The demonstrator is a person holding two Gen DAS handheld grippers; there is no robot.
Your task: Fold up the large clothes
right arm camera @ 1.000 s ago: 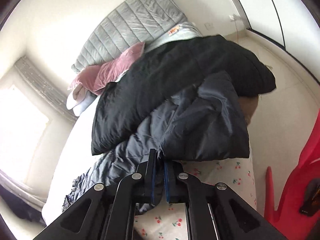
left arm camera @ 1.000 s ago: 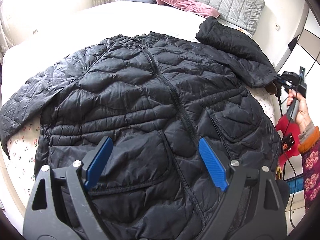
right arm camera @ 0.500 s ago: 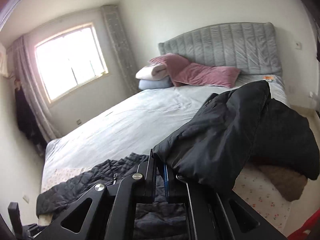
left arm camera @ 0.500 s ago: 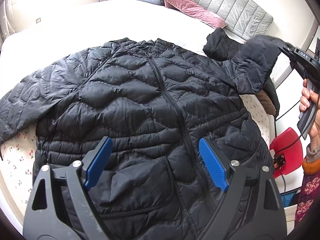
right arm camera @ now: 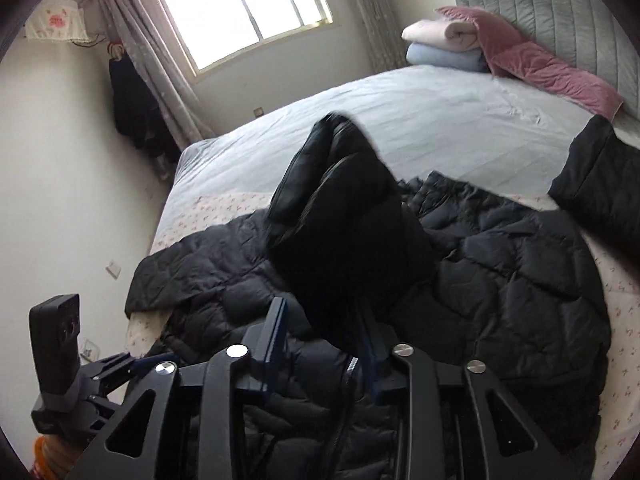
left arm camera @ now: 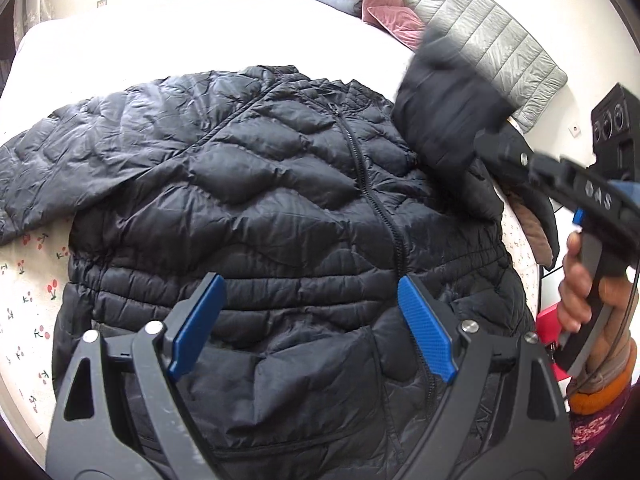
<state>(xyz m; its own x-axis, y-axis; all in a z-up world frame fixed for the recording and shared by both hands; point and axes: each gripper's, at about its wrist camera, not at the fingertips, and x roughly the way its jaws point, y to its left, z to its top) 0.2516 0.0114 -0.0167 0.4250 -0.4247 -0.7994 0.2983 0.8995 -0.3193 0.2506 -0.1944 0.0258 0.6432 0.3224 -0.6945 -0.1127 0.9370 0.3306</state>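
Observation:
A black quilted puffer jacket (left arm camera: pixel 280 208) lies front up, zipped, on the bed. My left gripper (left arm camera: pixel 312 328) hovers open and empty above its lower front. My right gripper (right arm camera: pixel 324 340) has its jaws parted, with the jacket's sleeve (right arm camera: pixel 344 232) between them, the sleeve raised and swung over the jacket's chest. In the left wrist view the right gripper (left arm camera: pixel 484 136) comes in from the right with the blurred sleeve (left arm camera: pixel 444 112) at its tip. The other sleeve (left arm camera: pixel 60 176) lies spread out to the left.
The bed (right arm camera: pixel 380 112) has a white cover and a cherry-print sheet (left arm camera: pixel 28 280). Pink and white pillows (right arm camera: pixel 520 56) and a grey headboard (left arm camera: pixel 508 52) are at the far end. Another black garment (right arm camera: pixel 600 184) lies beside the jacket. A window (right arm camera: pixel 244 8) is behind.
My right gripper has carried the sleeve up from the bed's right edge and across over the jacket's chest, and its jaws have parted. The left gripper has shifted slightly toward the jacket's hem.

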